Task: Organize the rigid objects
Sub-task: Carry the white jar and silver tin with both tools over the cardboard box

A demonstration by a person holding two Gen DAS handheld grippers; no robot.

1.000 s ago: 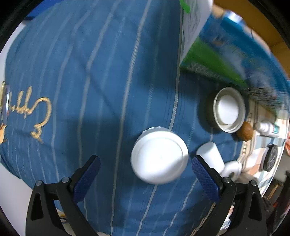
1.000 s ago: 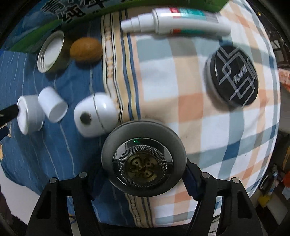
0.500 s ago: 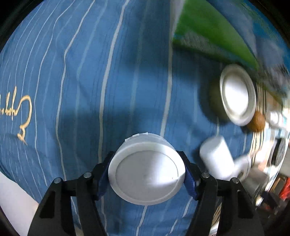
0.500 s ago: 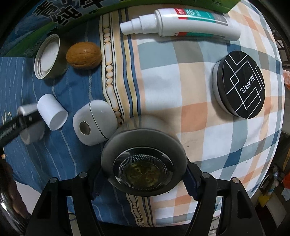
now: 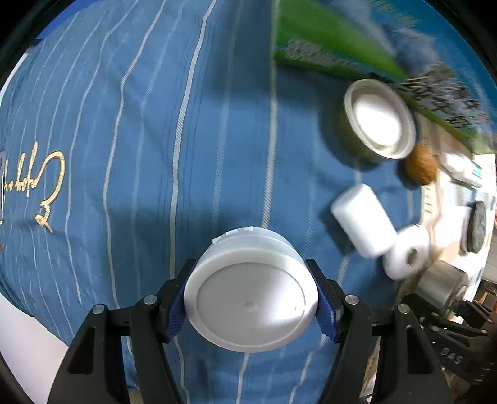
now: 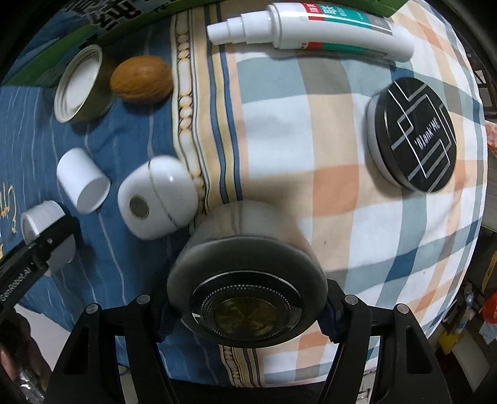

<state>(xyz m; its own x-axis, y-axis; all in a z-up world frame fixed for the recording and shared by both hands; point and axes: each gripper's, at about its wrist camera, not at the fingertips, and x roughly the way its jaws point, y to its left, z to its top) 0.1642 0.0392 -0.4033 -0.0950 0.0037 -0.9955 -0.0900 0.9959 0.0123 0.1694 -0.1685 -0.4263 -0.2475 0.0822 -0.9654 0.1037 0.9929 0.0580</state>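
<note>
My left gripper (image 5: pixel 250 303) is shut on a white round jar (image 5: pixel 251 292) and holds it over the blue striped cloth (image 5: pixel 139 140). The jar also shows at the left of the right wrist view (image 6: pixel 40 220), behind the left gripper's arm. My right gripper (image 6: pixel 247 306) is shut on a grey metal cylinder (image 6: pixel 247 279) with a dark patterned end, over the seam between the blue cloth and the plaid cloth (image 6: pixel 357 202). That cylinder shows at the lower right of the left wrist view (image 5: pixel 444 286).
On the blue cloth lie a white cap (image 6: pixel 82 180), a white rounded case (image 6: pixel 158 202), an open olive tin (image 6: pixel 82 84) and a walnut (image 6: pixel 141 79). On the plaid cloth lie a white tube (image 6: pixel 310 29) and a black round compact (image 6: pixel 413 133). A green box (image 5: pixel 341 43) borders the back.
My left gripper has closed on the white jar, which stood free between open fingers a second ago, and raised it. My right gripper has kept hold of the grey cylinder and shifted slightly.
</note>
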